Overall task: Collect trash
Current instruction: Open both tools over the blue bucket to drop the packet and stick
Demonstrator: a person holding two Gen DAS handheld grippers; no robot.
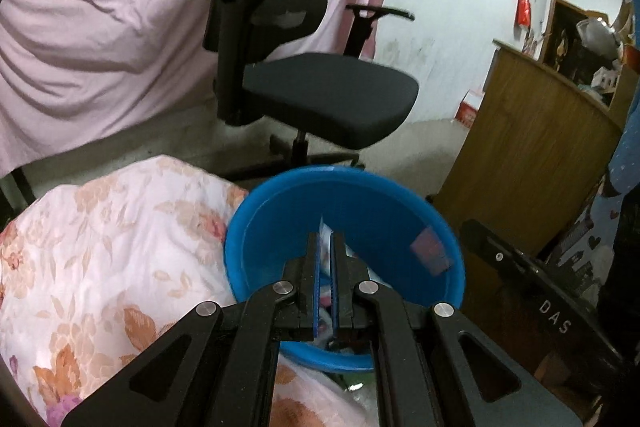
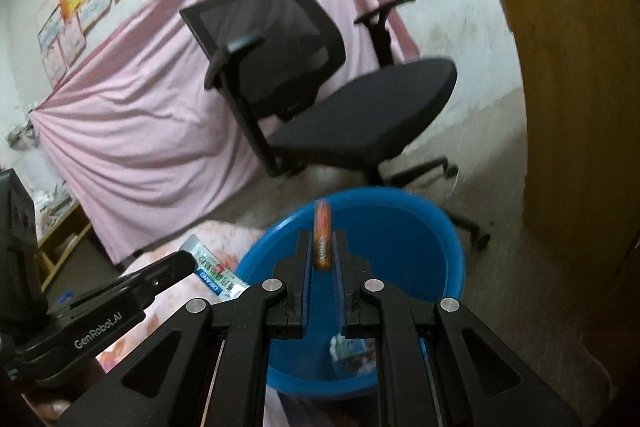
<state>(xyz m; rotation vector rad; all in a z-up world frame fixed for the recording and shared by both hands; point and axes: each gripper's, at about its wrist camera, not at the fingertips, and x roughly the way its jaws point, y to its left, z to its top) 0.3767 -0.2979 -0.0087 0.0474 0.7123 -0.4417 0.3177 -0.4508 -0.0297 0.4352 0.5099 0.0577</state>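
The right gripper [image 2: 322, 247] squeezes an orange wrapper [image 2: 322, 235] and holds it over the blue tub [image 2: 432, 227] so it can drop in. The left gripper [image 1: 325, 247] pinches a white packet [image 1: 325, 233] over the same tub, by the flowery blanket [image 1: 100, 247]. More trash [image 2: 352, 349] lies inside.

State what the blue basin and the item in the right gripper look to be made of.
Blue basin: seemingly moulded plastic, smooth and faintly glossy, with uniform colour and a thin rolled rim. Orange stick clamped in the right gripper: probably a sausage-type snack in shiny plastic film, judging by its sheen and printed casing; blur leaves this open.
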